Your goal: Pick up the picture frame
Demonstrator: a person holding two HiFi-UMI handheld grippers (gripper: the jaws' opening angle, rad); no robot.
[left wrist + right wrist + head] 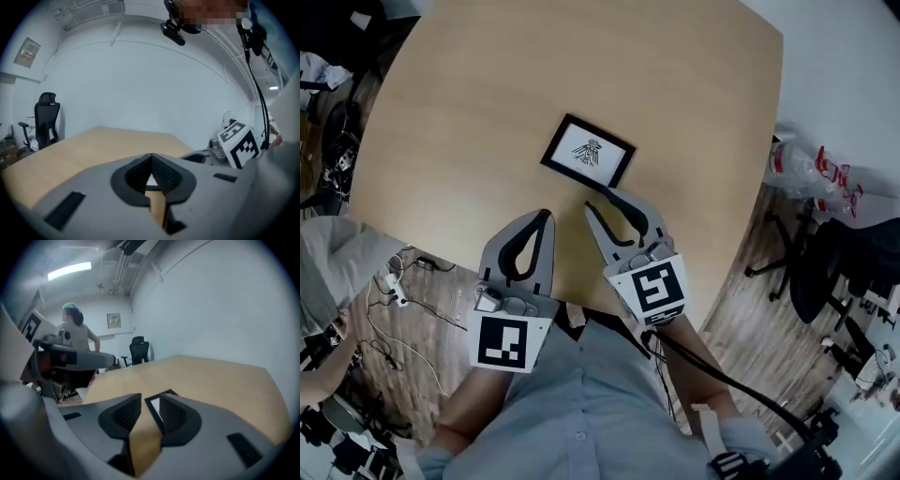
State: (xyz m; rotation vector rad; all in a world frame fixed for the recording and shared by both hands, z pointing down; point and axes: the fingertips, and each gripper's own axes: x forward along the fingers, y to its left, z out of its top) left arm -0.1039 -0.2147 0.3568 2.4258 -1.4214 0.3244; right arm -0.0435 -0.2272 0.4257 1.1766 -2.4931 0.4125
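My right gripper [600, 199], jaws apart and empty, sits at six o'clock of the picture frame [588, 152], which lies flat. I'd straddle its near edge squarely. My left gripper [546, 216] is closed on nothing.

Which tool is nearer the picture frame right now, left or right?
Right. The right tool, jaws open, has its tips just short of the near edge of the picture frame. The left tool, shut, sits farther back and to the frame's left.

left tool [151, 158] closed, wooden table [89, 145] ahead.
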